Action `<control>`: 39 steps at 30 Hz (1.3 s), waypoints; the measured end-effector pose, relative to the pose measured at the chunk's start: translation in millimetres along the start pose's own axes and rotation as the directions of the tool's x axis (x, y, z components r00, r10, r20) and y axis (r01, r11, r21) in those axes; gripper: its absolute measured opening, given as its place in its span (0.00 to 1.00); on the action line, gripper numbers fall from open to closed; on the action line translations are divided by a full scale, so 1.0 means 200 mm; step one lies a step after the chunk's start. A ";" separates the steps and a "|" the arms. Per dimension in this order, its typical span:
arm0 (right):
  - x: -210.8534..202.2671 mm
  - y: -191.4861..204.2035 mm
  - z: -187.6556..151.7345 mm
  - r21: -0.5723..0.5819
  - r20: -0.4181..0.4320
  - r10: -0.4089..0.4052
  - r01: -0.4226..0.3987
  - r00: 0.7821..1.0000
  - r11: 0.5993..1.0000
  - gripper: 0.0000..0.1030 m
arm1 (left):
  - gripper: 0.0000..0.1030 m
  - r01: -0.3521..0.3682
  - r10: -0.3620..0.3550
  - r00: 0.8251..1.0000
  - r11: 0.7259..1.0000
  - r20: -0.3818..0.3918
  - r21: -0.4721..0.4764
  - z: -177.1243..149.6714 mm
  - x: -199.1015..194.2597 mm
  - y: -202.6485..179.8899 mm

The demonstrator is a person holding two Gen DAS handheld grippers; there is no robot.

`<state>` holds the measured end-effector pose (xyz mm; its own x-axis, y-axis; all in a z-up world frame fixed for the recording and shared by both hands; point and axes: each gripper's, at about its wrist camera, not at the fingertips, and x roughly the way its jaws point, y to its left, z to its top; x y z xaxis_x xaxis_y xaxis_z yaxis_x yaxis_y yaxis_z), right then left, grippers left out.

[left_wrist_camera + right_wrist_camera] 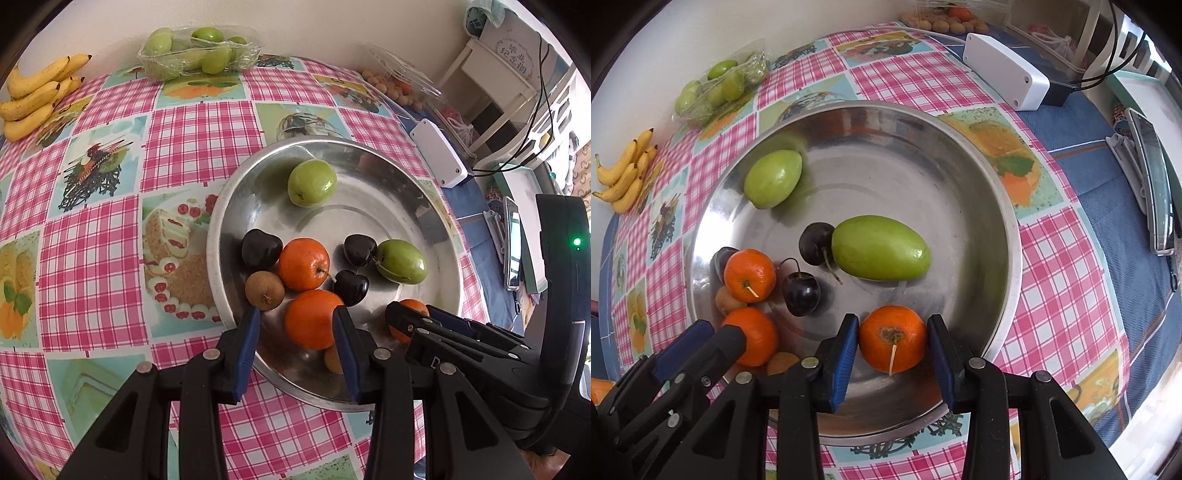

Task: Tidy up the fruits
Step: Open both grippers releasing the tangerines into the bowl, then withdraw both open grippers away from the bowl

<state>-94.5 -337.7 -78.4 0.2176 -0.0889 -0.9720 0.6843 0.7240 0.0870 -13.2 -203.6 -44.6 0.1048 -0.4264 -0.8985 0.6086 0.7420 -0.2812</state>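
A steel plate (221,221) on the checked tablecloth holds fruit. My left gripper (297,328) hangs over its near rim with an orange (312,317) between the fingertips. The orange touches the right pad, and a gap shows at the left pad. In the right wrist view my right gripper (892,328) is shut on another orange (892,339), stem up, low over the plate (1008,206). Also on the plate are a third orange (750,275), two green fruits (881,247) (772,177), dark cherries (801,291) and a kiwi (264,290).
Bananas (33,96) and a clear pack of green fruits (199,51) lie at the table's far left. A white box (1004,70) with a cable, a tray of small brown fruits (391,88) and a phone (1152,173) sit to the right.
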 end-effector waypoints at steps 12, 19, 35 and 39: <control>-0.15 0.00 0.03 0.017 0.100 0.040 -0.042 0.994 0.999 0.41 | 0.41 -0.117 0.122 0.991 0.988 0.047 -0.100 0.01 -0.13 0.14; -0.12 0.02 0.03 0.003 0.088 0.031 -0.032 0.996 0.999 0.42 | 0.51 -0.205 0.208 0.978 0.960 -0.004 -0.189 0.01 -0.11 0.29; -0.07 0.07 0.03 -0.062 0.084 0.029 -0.024 0.996 0.998 0.84 | 0.86 -0.305 0.307 0.951 0.925 -0.029 -0.227 0.00 -0.08 0.41; -0.06 0.08 0.02 -0.075 0.083 0.030 -0.024 0.996 0.997 0.89 | 0.88 -0.315 0.319 0.947 0.919 -0.023 -0.238 0.00 -0.08 0.43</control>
<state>-83.3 -328.8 -65.2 0.2949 -0.1234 -0.9475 0.6250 0.7750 0.0936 37.4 -132.7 -54.4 0.2755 -0.1551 -0.9487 0.3390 0.9392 -0.0551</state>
